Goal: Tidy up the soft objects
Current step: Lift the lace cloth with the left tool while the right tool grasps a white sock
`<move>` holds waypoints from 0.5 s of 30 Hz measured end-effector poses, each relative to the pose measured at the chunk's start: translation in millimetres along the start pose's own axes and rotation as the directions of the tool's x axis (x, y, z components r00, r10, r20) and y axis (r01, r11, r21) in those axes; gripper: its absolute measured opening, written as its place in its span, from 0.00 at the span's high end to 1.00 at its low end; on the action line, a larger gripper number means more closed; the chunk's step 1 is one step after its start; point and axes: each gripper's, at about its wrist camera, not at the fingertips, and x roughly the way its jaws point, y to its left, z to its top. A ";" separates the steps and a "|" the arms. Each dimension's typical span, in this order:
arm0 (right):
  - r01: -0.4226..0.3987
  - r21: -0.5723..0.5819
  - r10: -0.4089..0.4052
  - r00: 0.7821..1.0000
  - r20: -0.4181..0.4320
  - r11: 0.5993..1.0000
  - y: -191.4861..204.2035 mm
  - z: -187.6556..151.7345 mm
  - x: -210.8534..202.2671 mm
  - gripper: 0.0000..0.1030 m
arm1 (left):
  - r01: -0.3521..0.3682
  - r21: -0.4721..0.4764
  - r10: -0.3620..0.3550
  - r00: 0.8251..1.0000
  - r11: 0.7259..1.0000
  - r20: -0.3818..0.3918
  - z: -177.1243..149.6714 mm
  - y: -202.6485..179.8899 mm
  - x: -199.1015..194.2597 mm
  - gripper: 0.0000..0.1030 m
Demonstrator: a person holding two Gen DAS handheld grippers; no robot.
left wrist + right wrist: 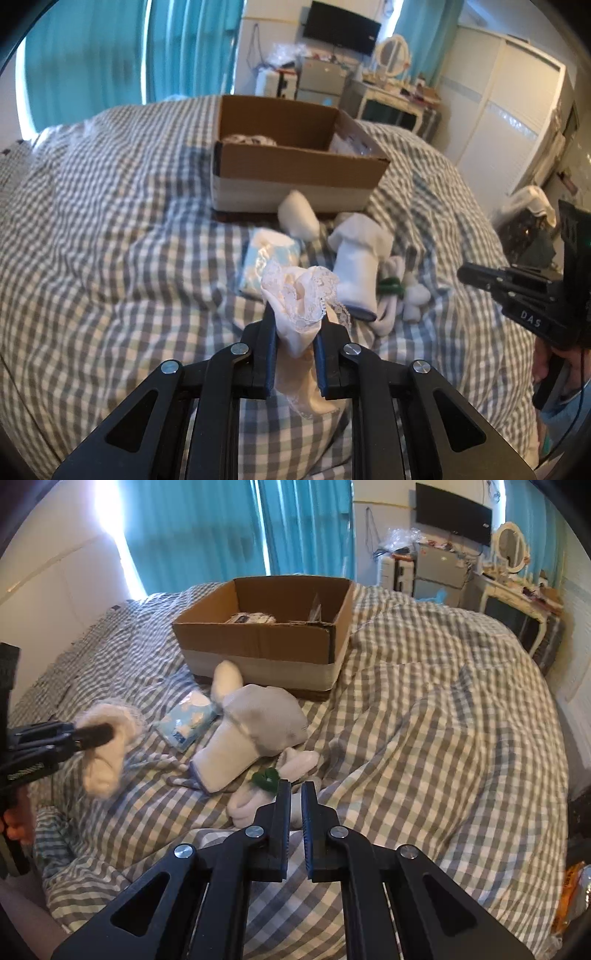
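The left gripper [295, 325] sits at lower centre of the left wrist view, its fingers pinching a cream lace garment [301, 299]. The fabric bunches above the fingertips and hangs down between the finger bases. In the right wrist view the same gripper [99, 734] appears at the left edge, with the garment [105, 749] blurred around it, lifted clear of the bed [424, 720].

The right gripper [294, 788] occupies lower centre of its own view. Its fingers stand nearly together with only a narrow gap, nothing held between them. The tips sit just over a white sock bundle with a green band [266, 777].

A cardboard box [295, 162] rests on the checked bedding in the upper middle of both views (open top, pale lower band). A patterned item [249, 139] lies inside at its left end.

In front of the box, on the bed:
- a white rounded sock [297, 214], touching the box wall;
- a light blue tissue pack [267, 258], left of centre;
- a white folded sock [358, 266] with a blue toe edge, right of the pack;
- the banded bundle [397, 291], further right.
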 end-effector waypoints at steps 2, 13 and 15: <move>0.008 0.004 -0.008 1.000 -0.017 1.000 2.4 -1.9 5.9 0.87 | -0.004 0.002 0.004 1.000 1.000 -0.004 -2.2 1.8 0.7 0.84; -0.001 0.017 0.003 0.993 -0.116 1.000 3.9 -15.0 63.5 0.66 | -0.020 -0.014 0.020 0.998 1.000 -0.052 -7.5 16.3 24.1 0.84; -0.008 0.024 0.010 0.992 -0.123 1.000 1.1 -15.8 69.8 0.65 | -0.019 -0.017 0.018 0.998 1.000 -0.061 -6.9 17.5 30.4 0.84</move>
